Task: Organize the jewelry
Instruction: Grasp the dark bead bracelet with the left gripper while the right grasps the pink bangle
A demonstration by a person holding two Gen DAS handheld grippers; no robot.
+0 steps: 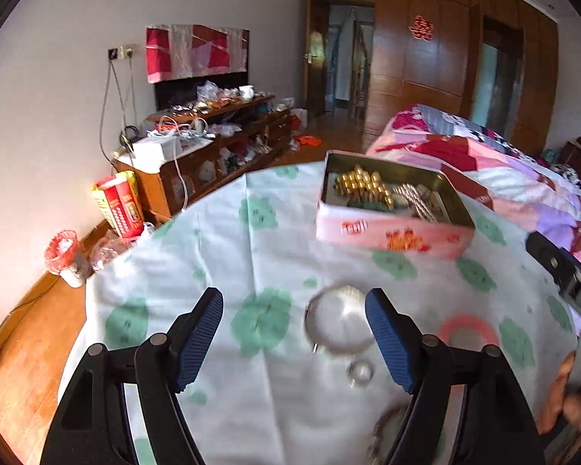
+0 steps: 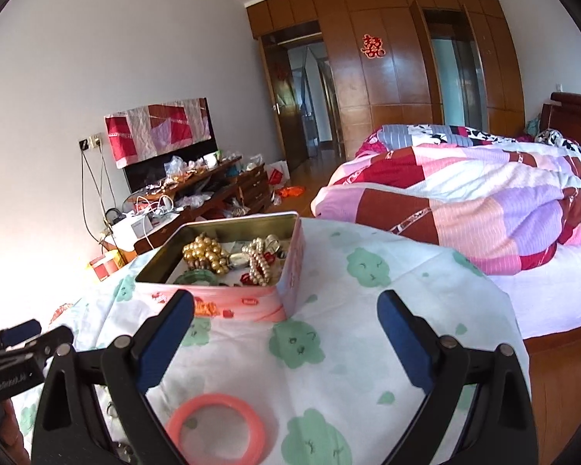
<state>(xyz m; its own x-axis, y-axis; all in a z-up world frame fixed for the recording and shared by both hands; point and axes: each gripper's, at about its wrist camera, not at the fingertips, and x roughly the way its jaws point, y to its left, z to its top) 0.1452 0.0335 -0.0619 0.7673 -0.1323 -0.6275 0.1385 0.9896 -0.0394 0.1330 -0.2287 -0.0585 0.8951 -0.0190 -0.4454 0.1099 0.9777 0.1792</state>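
Note:
A pink tin box (image 1: 391,232) stands on the cloth-covered table (image 1: 228,255); it holds gold beads (image 1: 364,188), pearl strands and other jewelry. It also shows in the right wrist view (image 2: 248,302). My left gripper (image 1: 294,333) is open and empty, over a silver bangle (image 1: 339,319) and a small clear ring (image 1: 360,372). A pink bangle (image 1: 468,331) lies to its right. My right gripper (image 2: 286,337) is open and empty, just above the pink bangle (image 2: 217,430).
A dark bracelet (image 1: 383,426) lies at the left view's bottom, partly hidden by a finger. A bed with a pink quilt (image 2: 464,213) is right of the table. A cluttered wooden cabinet (image 1: 213,143) stands along the left wall.

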